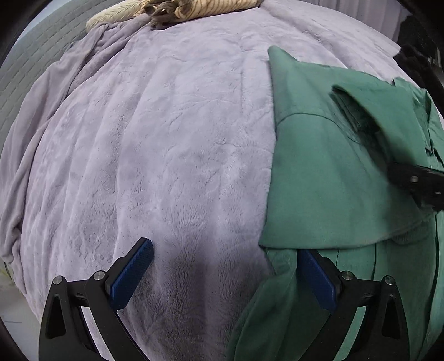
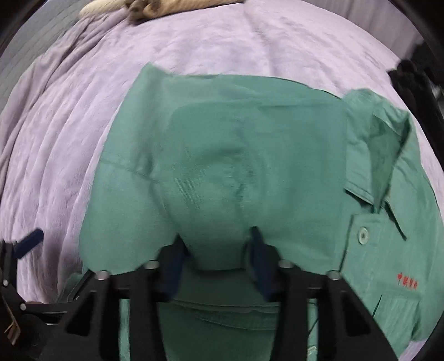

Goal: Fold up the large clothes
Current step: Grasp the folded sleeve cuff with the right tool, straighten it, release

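A green work shirt [image 1: 327, 177] lies on a lilac plush blanket [image 1: 166, 138], its left side folded over the body. My left gripper [image 1: 226, 270] is open, above the blanket at the shirt's left edge; its right finger [image 1: 316, 280] touches green cloth. My right gripper [image 2: 217, 263] holds a fold of the shirt [image 2: 222, 172] between its blue pads, a sleeve-like piece draped over the front. The collar [image 2: 383, 155], a button [image 2: 362, 234] and red chest lettering [image 2: 407, 280] show at the right. The right gripper also shows in the left wrist view [image 1: 416, 180].
A beige and brown striped bundle [image 1: 172, 11] lies at the far edge of the blanket. A grey padded headboard [image 1: 25, 72] is at the far left. Dark objects [image 2: 413, 80] stand off the bed at the far right.
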`<state>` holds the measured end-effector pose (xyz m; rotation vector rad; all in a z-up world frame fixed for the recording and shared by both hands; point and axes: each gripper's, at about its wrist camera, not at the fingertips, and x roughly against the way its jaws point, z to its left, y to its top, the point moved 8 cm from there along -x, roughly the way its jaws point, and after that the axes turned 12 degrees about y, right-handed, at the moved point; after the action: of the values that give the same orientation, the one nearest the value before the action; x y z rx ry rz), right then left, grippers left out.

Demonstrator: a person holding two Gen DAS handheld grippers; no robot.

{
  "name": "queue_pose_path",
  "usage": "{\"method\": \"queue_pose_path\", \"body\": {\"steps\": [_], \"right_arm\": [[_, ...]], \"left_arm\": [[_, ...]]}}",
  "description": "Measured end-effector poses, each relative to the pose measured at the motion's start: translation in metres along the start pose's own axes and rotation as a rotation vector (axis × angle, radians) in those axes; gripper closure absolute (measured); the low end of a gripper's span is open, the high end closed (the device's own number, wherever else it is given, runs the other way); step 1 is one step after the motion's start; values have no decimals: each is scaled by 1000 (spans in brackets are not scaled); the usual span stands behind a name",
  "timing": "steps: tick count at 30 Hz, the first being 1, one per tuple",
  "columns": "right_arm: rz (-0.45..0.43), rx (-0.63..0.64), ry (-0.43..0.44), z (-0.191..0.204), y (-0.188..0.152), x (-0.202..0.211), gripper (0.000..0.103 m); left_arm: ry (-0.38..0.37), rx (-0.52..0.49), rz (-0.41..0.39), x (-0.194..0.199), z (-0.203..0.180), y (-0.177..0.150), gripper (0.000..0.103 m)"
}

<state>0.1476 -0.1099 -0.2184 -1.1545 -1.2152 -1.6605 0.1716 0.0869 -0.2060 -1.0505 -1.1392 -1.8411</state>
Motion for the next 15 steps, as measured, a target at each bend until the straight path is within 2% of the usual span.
{"method": "queue_pose_path", "body": {"steps": [2, 4, 7, 8, 11, 13, 15], "right_arm": [[-101, -125, 68, -22, 0, 33, 75], [-217, -222, 90, -53, -5, 76, 75], [-324, -408, 112, -115, -25, 122, 76], [-338, -476, 125, -137, -34, 129, 80], [-349, -690, 148, -203, -74, 133, 83], [-326, -811, 134, -245, -104, 124, 83], [-301, -913, 166, -270, -132, 117, 83]], "left_arm": [[4, 17, -8, 0, 3, 4, 1], [11, 12, -16, -1, 4, 8, 1], [16, 7, -18, -4, 6, 11, 0], [15, 1, -22, -4, 7, 12, 0], [31, -47, -45, -4, 8, 17, 0], [43, -93, -64, -2, 12, 23, 0], [53, -144, -80, 2, 16, 26, 0]]}}
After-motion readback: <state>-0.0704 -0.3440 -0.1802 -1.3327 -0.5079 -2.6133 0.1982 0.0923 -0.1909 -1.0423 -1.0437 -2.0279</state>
